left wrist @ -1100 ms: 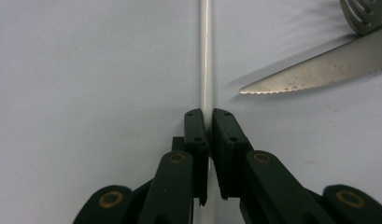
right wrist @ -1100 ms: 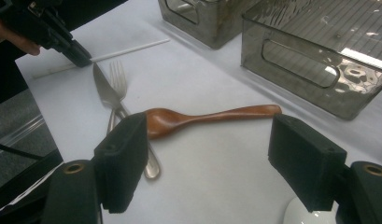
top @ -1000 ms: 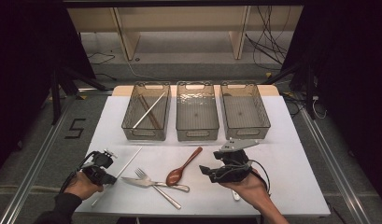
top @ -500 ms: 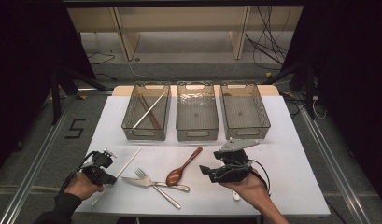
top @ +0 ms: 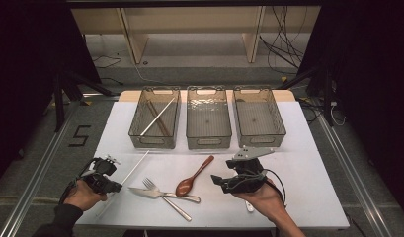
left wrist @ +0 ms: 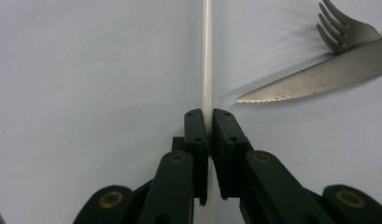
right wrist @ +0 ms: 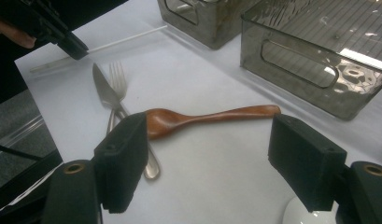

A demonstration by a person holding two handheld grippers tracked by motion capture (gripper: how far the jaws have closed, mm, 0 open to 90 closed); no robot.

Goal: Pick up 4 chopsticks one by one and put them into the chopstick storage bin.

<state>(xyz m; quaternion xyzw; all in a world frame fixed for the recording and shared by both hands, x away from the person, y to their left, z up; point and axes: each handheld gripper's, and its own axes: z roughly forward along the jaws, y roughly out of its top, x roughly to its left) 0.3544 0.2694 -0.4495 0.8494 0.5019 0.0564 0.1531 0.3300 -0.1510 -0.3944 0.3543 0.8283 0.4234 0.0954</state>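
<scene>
My left gripper [top: 114, 186] sits low at the table's front left, shut on a thin white chopstick [top: 135, 165] that lies slanted on the white table. In the left gripper view the two black jaws [left wrist: 208, 115] pinch the chopstick [left wrist: 206, 56] between their pads. My right gripper [top: 220, 180] hovers at the front right with its jaws wide apart and nothing between them [right wrist: 214, 154]. Beyond them lies a brown wooden spoon [right wrist: 202, 116], bowl toward the front left. A steel knife [top: 146, 192] and fork [top: 165, 197] lie crossed between the two grippers.
Three clear bins stand in a row at the back: the left bin [top: 154, 140] holds a white and a brown chopstick, the middle bin [top: 208, 142] and right bin [top: 261, 139] look bare. A small white object [right wrist: 300, 215] lies under my right hand.
</scene>
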